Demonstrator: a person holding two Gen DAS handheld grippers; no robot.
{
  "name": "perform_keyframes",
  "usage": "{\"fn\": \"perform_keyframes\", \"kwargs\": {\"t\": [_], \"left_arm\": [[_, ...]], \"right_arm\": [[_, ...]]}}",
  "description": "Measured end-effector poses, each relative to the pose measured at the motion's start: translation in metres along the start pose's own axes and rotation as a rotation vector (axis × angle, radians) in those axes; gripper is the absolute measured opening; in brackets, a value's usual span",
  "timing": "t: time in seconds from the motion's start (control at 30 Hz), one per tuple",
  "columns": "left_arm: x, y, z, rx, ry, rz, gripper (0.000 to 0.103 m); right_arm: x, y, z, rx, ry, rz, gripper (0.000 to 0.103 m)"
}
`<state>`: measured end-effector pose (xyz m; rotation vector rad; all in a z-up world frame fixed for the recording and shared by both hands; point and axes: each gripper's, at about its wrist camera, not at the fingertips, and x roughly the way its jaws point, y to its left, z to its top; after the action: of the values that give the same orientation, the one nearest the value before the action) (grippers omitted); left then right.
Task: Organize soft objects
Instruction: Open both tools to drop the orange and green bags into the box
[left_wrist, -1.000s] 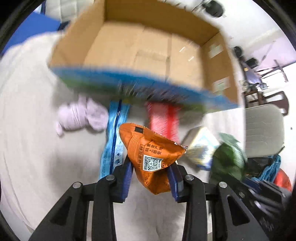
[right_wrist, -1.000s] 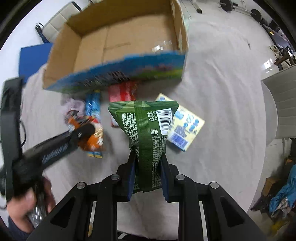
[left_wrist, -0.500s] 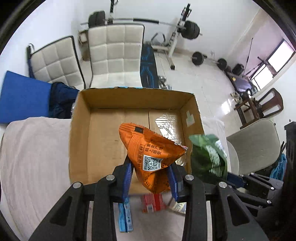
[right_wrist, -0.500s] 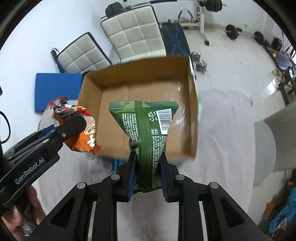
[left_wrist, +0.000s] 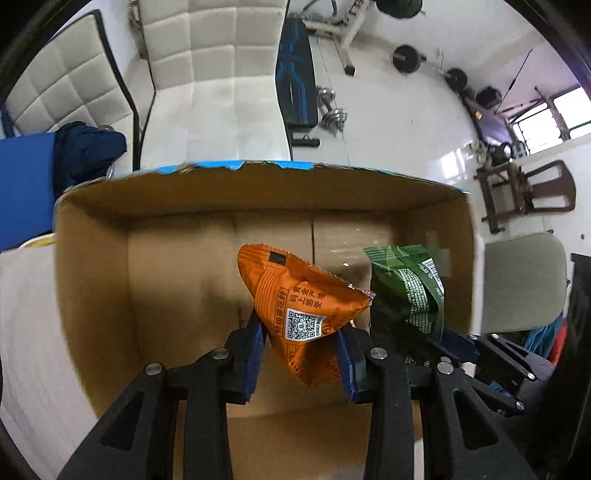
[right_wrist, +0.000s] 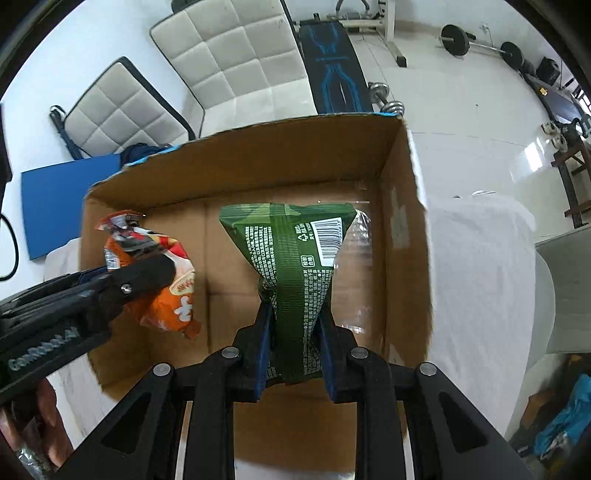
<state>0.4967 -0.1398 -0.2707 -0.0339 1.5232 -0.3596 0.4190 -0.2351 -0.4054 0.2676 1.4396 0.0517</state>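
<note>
My left gripper (left_wrist: 301, 354) is shut on an orange snack packet (left_wrist: 299, 302), pinched at its lower half and hanging over the open cardboard box (left_wrist: 92, 280). My right gripper (right_wrist: 295, 349) is shut on a green snack packet (right_wrist: 291, 266), also over the box interior. In the left wrist view the green packet (left_wrist: 410, 291) hangs just right of the orange one. In the right wrist view the orange packet (right_wrist: 162, 273) and the left gripper's arm sit at the left. The box floor (right_wrist: 229, 229) shows bare cardboard.
The box (right_wrist: 402, 236) stands on a table under a white cloth (right_wrist: 480, 273). Behind it are two white quilted chairs (left_wrist: 207, 55), a blue mat (right_wrist: 62, 195), a weight bench (right_wrist: 328, 51) and dumbbells. A grey chair (left_wrist: 524, 280) is at the right.
Both grippers travelled with their packets from the cloth in front of the box to above its open inside. The loose items on the cloth dropped out of view.
</note>
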Motion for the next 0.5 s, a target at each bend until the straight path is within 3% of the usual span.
{"fn": "perform_keyframes", "kwargs": {"t": [0.27, 0.4, 0.5], "left_arm": [[0.030, -0.001, 0.018, 0.008, 0.082, 0.000, 0.034], [0.038, 0.000, 0.020, -0.003, 0.144, 0.021, 0.036], [0.035, 0.001, 0.019, 0.001, 0.140, 0.019, 0.059]], "right_arm": [[0.024, 0.013, 0.029, -0.043, -0.028, -0.072, 0.025], [0.029, 0.013, 0.033, -0.036, -0.002, -0.039, 0.025], [0.034, 0.016, 0.033, -0.059, 0.019, -0.057, 0.026]]}}
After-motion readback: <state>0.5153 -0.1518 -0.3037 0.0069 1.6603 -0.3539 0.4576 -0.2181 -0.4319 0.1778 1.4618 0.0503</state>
